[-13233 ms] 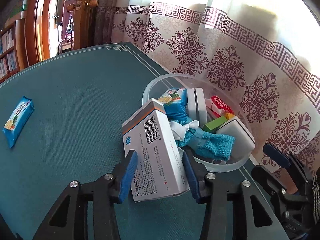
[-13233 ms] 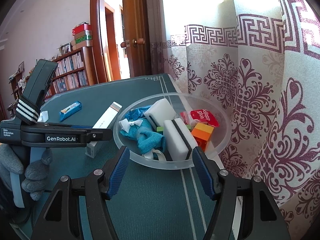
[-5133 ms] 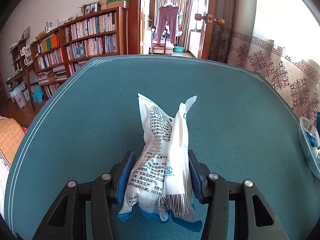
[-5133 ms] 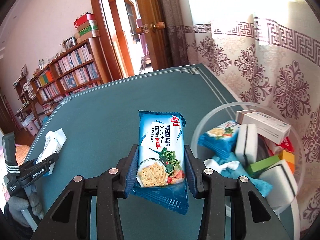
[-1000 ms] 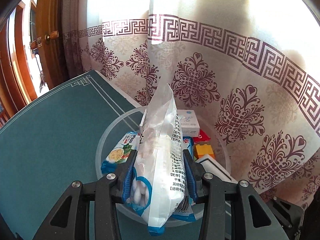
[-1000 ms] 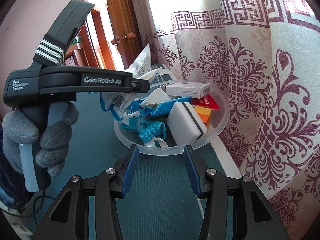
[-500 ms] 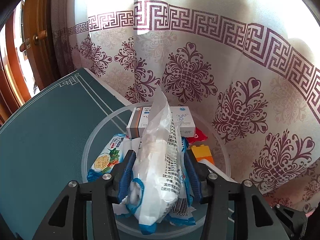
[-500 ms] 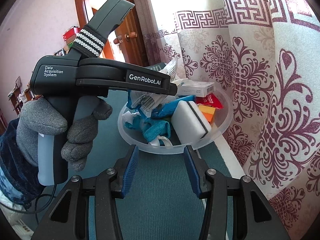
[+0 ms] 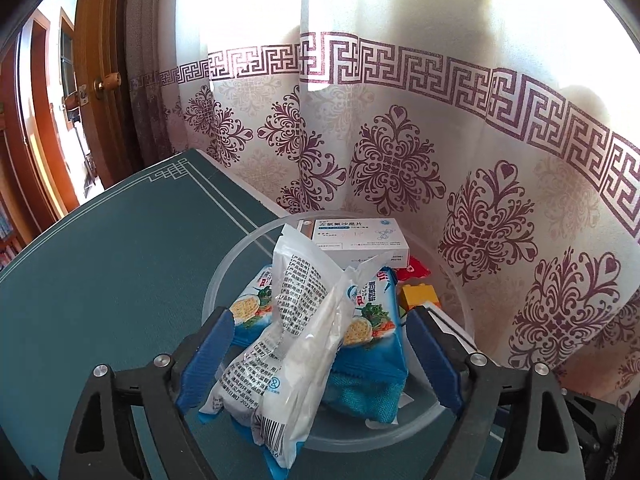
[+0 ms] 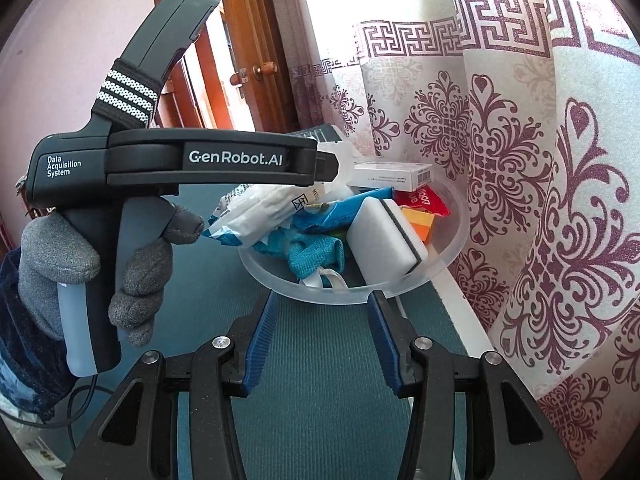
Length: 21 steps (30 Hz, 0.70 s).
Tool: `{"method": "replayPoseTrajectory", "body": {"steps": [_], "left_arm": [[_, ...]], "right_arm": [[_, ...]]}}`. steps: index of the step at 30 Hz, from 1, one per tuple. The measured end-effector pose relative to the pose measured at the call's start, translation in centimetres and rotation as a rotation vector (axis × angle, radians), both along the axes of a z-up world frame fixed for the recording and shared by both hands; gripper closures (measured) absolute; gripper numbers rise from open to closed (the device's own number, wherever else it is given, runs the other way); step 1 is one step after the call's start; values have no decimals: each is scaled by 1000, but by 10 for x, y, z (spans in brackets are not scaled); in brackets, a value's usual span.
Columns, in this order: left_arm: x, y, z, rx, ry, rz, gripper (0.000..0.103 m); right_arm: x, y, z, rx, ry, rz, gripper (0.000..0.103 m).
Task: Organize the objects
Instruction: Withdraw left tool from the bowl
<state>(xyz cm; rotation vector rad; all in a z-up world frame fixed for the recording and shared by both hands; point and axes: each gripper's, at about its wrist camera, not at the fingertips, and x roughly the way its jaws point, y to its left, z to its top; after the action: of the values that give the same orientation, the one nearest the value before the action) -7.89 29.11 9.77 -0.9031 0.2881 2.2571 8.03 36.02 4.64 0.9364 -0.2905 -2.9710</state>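
We had the left gripper (image 9: pixel 318 354) over the clear bowl (image 9: pixel 224 276), jaws opening; the white packet (image 9: pixel 288 364) lay between them, clear of both pads, resting on the blue cracker packs (image 9: pixel 372 320) and hanging over the near rim. Our right gripper (image 10: pixel 322 344) sat partly open and empty above the green tabletop (image 10: pixel 320 400), just short of the bowl.

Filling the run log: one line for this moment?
left tool: opening over white printed snack bag | clear plastic bowl: full | right tool: empty
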Motion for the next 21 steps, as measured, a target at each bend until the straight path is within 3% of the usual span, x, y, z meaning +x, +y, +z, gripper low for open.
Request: {"method": "replayPoseTrajectory", "body": {"steps": [6, 11, 21], "left_arm": [[1, -33, 7, 61, -19, 82, 7], [17, -60, 16, 78, 39, 180, 0], [48, -76, 19, 2, 120, 287, 0]], "right_arm": [[-6, 2, -5, 2, -2, -1, 54], [-6, 3, -6, 5, -9, -12, 54], [-1, 13, 12, 27, 23, -78, 25]]}}
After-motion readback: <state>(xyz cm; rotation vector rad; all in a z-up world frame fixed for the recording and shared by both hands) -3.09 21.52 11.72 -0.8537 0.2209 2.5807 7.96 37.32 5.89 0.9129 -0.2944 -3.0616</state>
